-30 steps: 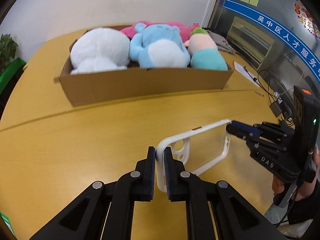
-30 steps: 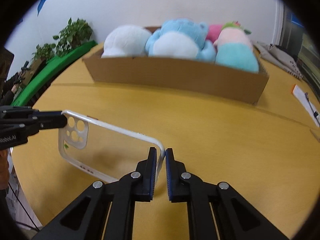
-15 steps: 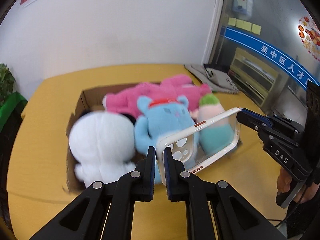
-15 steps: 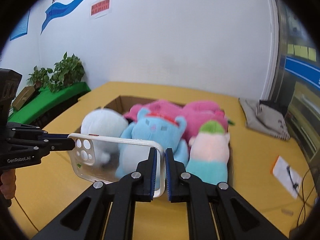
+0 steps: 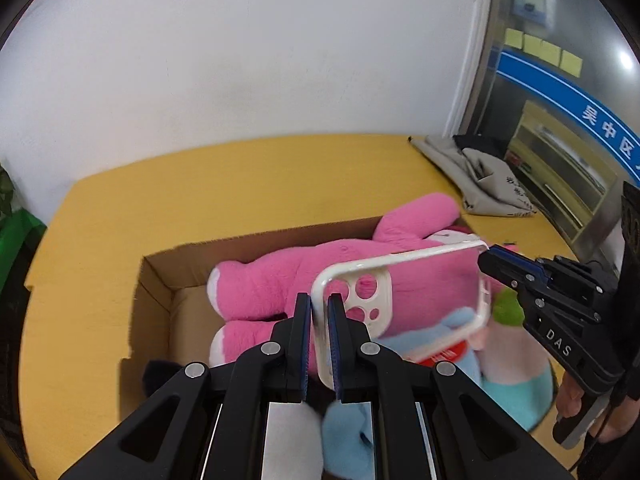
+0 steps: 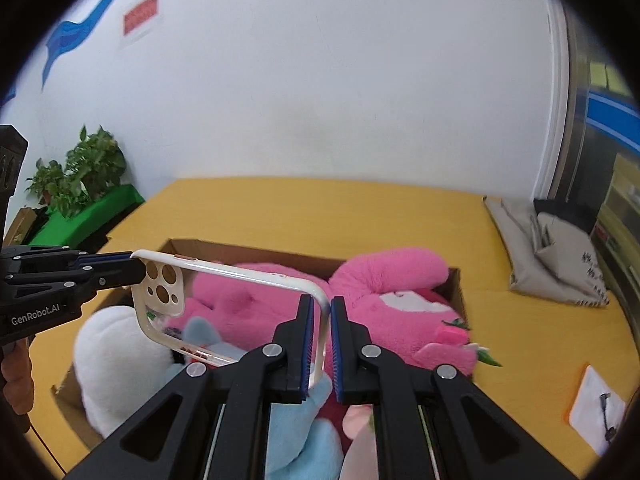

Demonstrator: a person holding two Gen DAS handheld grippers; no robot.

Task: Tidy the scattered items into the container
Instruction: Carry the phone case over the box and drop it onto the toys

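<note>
The left claw (image 5: 319, 344), at the lower centre of the left wrist view, is clamped on the rim of a phone case (image 5: 404, 292) at the end with the camera holes. The right claw (image 6: 326, 344), at the lower centre of the right wrist view, is clamped on the rim at the opposite end of the same case (image 6: 224, 304). Each claw also appears in the other view: the right one enters from the right edge of the left view, the left one from the left edge of the right view. A person's hand (image 5: 576, 408) grips the right handle at the lower right of the left view.

The phone case is clear with a white rim. It hangs between the two claws, above the open cardboard box (image 5: 160, 280), and touches nothing else.

Inside the box, directly under the case, lies a pink plush toy (image 5: 272, 280). A blue plush toy (image 6: 296, 412) and a white plush toy (image 6: 116, 360) lie nearer the cameras. The box stands on a yellow table (image 6: 320, 208). A grey bag (image 6: 548, 256) lies on the table at the right, outside the box, and a slip of paper (image 6: 596, 408) at the lower right.

Progress, as judged: the plush toys are already stowed. The case is over the box but not yet released. Remaining step: lower the case and part both claws. Whether the bag and paper count as items to stow cannot be told.
</note>
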